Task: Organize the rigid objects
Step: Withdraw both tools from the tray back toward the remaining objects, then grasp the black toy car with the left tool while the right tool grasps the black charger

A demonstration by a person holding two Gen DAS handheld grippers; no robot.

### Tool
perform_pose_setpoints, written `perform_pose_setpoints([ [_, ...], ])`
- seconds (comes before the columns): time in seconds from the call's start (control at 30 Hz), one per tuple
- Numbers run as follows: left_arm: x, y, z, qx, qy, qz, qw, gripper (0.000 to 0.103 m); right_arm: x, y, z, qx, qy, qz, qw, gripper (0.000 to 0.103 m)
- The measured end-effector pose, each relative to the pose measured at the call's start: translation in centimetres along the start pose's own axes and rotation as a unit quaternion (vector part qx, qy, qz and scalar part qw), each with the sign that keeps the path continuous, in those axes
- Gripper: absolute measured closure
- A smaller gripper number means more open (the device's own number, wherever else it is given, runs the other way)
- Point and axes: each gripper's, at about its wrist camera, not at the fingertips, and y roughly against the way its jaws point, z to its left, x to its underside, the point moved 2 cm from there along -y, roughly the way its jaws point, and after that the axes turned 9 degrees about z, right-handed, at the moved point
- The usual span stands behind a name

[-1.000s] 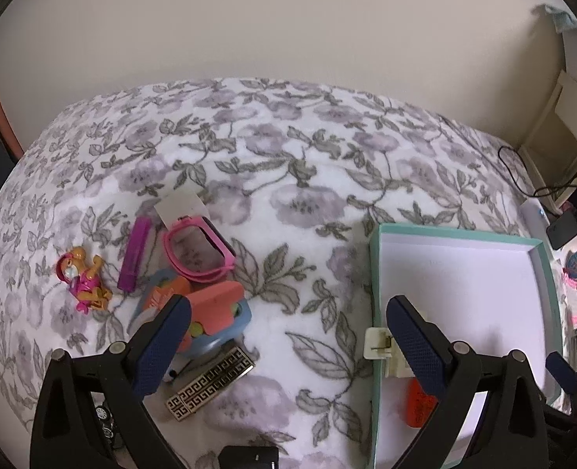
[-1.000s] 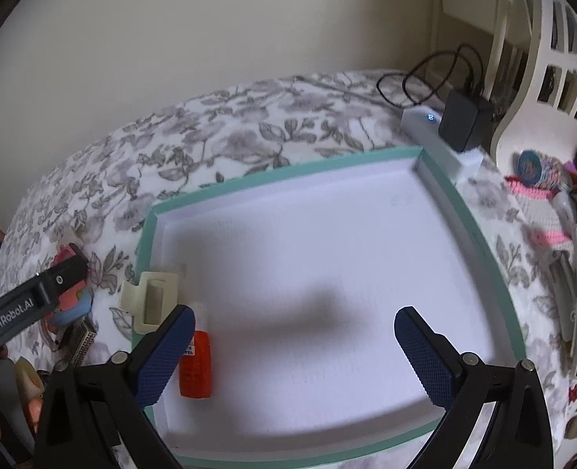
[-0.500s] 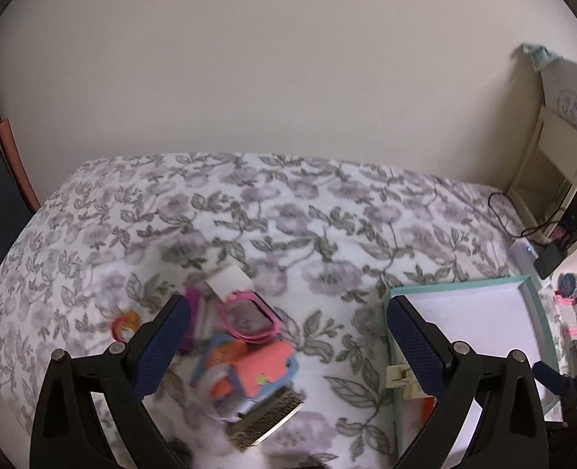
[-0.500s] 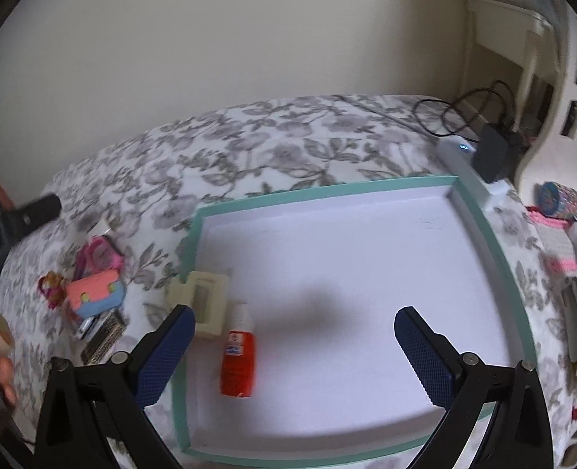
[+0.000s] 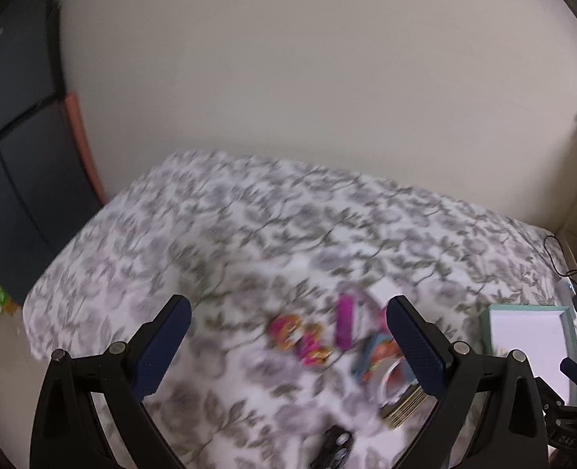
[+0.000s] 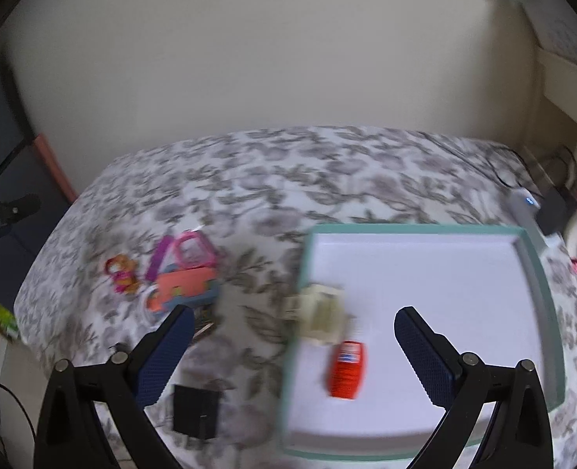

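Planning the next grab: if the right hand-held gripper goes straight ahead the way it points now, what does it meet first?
Probably the cream clip at the tray's left edge, with the red bottle just nearer. The right hand-held gripper is open; blur leaves depth uncertain.

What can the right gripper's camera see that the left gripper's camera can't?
Only the right wrist view shows the orange bottle lying inside the tray, the cream clip at the tray's left rim, and a black square block on the bedspread.

Only the left wrist view shows a small dark toy near the bottom edge.

Both show the teal-rimmed tray, the floral bedspread, the purple bar and the little figurine. Each view shows its own gripper open and empty.
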Motion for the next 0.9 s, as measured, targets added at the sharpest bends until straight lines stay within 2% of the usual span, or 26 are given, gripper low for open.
perform_pose_setpoints([
  [0.1, 1.3, -0.4, 2.0, 0.001, 0.018, 0.014, 0.9997, 0.003, 0.2, -0.3, 2.5, -0.019, 0.029, 0.009, 0.999, 0.0],
  [0.17, 2.1, -0.9, 3.0, 0.017, 0.027, 0.026, 0.9991, 0.003, 0.6, -0.9, 4.0, -0.024, 0.049, 0.022, 0.998, 0.0],
  [0.23, 3.1, -1.4, 3.6, 0.026, 0.033, 0.042, 0.9982, 0.003, 1.1, -1.7, 5.3, -0.028, 0.065, 0.04, 0.997, 0.0],
  [0.3, 4.4, -2.1, 3.7, 0.019, 0.034, 0.057, 0.9976, 0.003, 1.7, -2.8, 6.0, -0.03, 0.076, 0.064, 0.995, 0.0],
  [0.43, 6.7, -4.0, 2.8, -0.009, 0.014, 0.096, 0.9952, 0.003, 3.2, -4.8, 6.7, -0.033, 0.087, 0.115, 0.989, 0.0],
  [0.6, 9.0, -5.9, 1.5, 0.011, 0.002, 0.14, 0.99, 0.003, 4.4, -6.1, 6.6, -0.032, 0.088, 0.149, 0.984, 0.0],
  [0.9, 11.1, -7.7, -1.0, 0.013, -0.035, 0.174, 0.984, 0.003, 6.2, -8.4, 7.1, -0.025, 0.09, 0.198, 0.976, 0.004],
])
